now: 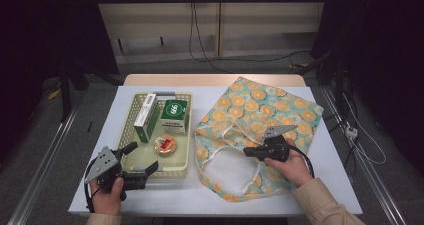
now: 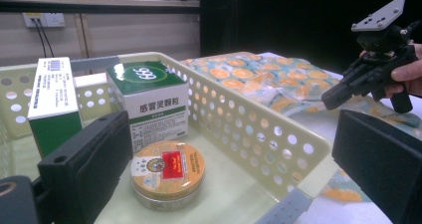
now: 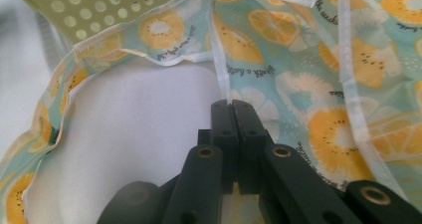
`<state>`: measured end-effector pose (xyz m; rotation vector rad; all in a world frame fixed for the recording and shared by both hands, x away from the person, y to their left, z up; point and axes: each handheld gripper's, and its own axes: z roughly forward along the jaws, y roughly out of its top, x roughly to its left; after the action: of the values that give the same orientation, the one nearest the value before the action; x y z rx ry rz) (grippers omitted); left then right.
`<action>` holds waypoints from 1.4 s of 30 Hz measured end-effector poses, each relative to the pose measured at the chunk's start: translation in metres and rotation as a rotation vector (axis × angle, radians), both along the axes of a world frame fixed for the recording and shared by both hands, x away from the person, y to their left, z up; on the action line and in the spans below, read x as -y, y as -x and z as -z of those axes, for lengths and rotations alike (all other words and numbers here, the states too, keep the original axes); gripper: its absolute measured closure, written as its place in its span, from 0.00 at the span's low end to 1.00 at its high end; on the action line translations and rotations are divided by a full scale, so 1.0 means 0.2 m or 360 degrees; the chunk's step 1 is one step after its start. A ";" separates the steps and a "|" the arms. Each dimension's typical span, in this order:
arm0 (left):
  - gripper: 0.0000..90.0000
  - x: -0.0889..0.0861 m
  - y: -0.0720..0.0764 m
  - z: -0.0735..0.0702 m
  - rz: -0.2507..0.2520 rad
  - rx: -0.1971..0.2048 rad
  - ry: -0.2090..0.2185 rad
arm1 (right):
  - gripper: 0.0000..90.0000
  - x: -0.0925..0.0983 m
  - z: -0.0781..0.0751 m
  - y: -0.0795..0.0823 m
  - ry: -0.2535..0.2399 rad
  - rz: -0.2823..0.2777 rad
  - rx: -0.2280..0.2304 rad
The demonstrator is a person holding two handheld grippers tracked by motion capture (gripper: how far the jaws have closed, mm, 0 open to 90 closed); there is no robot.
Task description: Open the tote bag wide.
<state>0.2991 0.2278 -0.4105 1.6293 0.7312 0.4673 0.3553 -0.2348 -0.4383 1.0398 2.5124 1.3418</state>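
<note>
The right gripper (image 1: pixel 248 152) has its two black jaws pressed tight together on the white edge of the tote bag (image 1: pixel 260 116), right at the bag's mouth. In the right gripper view the thin white hem (image 3: pixel 222 79) runs straight up out of the pinch, so the cloth is caught there.

The bag has orange slices printed on blue-green cloth. It lies flat on the right half of the white table (image 1: pixel 325 185). Its long side runs from the far right corner toward the near middle, and its mouth faces the person and the basket (image 1: pixel 183 166). The white handle loops (image 1: pixel 220 152) lie around the mouth.

The left gripper (image 1: pixel 136 161) is open. Its jaws stand wide apart, one on each side of the near right corner of the basket, and they hold nothing. Just ahead of it, inside the basket, sits a round tin (image 2: pixel 167 169). Behind the tin stand a green and white medicine box (image 2: pixel 149 102) and a tall green and white box (image 2: pixel 53 104).

What matters most is this: the bag's mouth lies to the right of the basket, very near it. The tin is closest to the left gripper, well apart from the right one. So I think the left gripper should pick things up, while the right one lifts the hem to open the mouth.
</note>
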 end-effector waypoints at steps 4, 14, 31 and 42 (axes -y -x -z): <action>0.03 0.00 0.00 0.00 -0.0002 -0.0002 0.0002 | 0.99 0.01 -0.01 -0.01 -0.0001 0.0004 0.0005; 0.03 0.00 0.00 0.00 -0.0004 -0.0001 0.0005 | 1.00 0.01 -0.05 -0.02 0.0003 0.0025 0.0043; 0.03 0.00 0.00 0.00 -0.0006 -0.0002 0.0007 | 1.00 0.04 -0.10 -0.03 -0.0028 0.0059 0.0070; 0.03 0.00 0.00 0.00 -0.0005 -0.0001 0.0006 | 1.00 0.04 -0.11 -0.02 -0.0008 0.0046 0.0082</action>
<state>0.2989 0.2279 -0.4103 1.6249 0.7345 0.4675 0.3599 -0.2422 -0.4165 1.0246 2.4489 1.3497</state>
